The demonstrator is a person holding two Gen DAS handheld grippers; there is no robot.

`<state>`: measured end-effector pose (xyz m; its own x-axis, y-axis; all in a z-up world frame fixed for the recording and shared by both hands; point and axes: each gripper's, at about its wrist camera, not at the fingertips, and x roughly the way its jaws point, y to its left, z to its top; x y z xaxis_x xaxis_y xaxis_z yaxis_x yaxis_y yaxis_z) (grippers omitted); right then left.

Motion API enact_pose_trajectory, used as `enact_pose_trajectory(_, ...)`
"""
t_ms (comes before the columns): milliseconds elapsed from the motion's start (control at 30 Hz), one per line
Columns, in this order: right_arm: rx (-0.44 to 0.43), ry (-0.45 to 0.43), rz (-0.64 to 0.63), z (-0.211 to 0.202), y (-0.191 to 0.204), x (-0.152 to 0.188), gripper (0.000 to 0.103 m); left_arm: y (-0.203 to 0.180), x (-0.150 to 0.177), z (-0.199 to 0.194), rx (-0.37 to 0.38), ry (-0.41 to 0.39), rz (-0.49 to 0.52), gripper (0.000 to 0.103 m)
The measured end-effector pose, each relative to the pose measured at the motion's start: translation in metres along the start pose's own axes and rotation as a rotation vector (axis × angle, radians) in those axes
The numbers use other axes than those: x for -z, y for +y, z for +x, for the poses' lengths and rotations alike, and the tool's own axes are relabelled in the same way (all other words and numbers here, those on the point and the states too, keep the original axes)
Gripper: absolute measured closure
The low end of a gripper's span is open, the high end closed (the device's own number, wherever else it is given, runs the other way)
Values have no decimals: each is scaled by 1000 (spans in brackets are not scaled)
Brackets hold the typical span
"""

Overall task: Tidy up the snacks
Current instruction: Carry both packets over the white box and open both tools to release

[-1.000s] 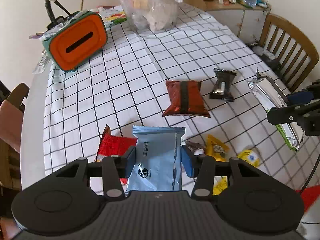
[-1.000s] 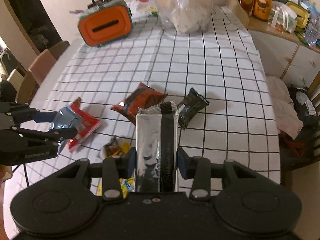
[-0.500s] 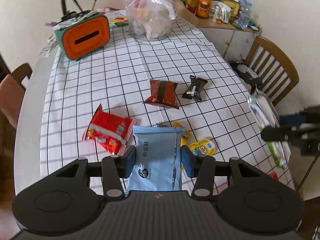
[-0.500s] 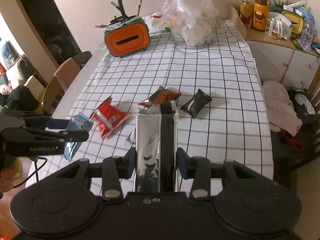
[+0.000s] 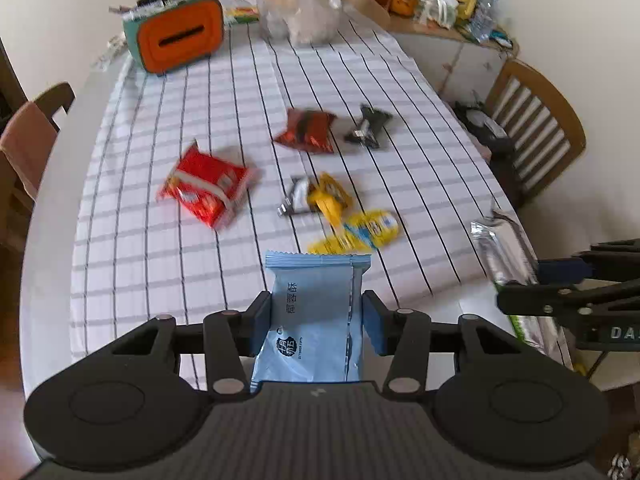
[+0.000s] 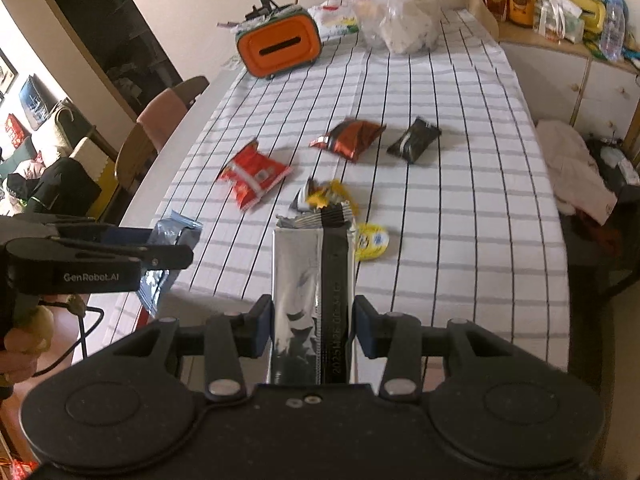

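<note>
My left gripper [image 5: 318,320] is shut on a light blue snack packet [image 5: 316,312], held above the near table edge; the same blue packet [image 6: 174,236] shows at the left of the right wrist view. My right gripper [image 6: 312,326] is shut on a long silver packet [image 6: 308,292], and that silver packet [image 5: 504,256] shows at the right of the left wrist view. On the checked tablecloth [image 5: 200,128] lie a red packet [image 5: 206,190], a dark red packet [image 5: 308,130], a black packet [image 5: 370,126] and small yellow packets [image 5: 356,228].
An orange tissue box [image 5: 178,38] and a clear plastic bag [image 5: 300,4] stand at the far end. A cluttered cabinet [image 6: 560,12] is at the back right. Wooden chairs stand at the right [image 5: 536,120] and the left [image 6: 160,120]. A hand [image 6: 24,340] grips the left tool.
Both grippers have pulled back toward the near table edge and risen a little, each keeping its packet. The snacks on the cloth now look farther away.
</note>
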<state>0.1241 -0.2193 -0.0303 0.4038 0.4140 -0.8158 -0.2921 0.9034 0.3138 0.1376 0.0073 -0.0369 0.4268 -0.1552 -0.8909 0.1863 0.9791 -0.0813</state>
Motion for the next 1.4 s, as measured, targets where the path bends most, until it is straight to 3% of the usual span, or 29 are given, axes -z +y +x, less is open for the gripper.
enact_pose_trajectory(200, -1, 46, 20, 11, 3, 27, 62, -11, 30, 2, 35, 36, -2, 55)
enact_pose_trajectory(600, 51, 149, 1, 47, 10, 65, 62, -38, 69, 29, -30, 151, 80, 56)
enact_pose_trajectory(1100, 104, 208, -64, 70, 20, 70, 62, -48, 76, 69, -108, 361, 110, 55)
enact_pose_trajectory(1400, 131, 243, -91, 80, 20, 70, 62, -50, 79, 83, -135, 415, 124, 55)
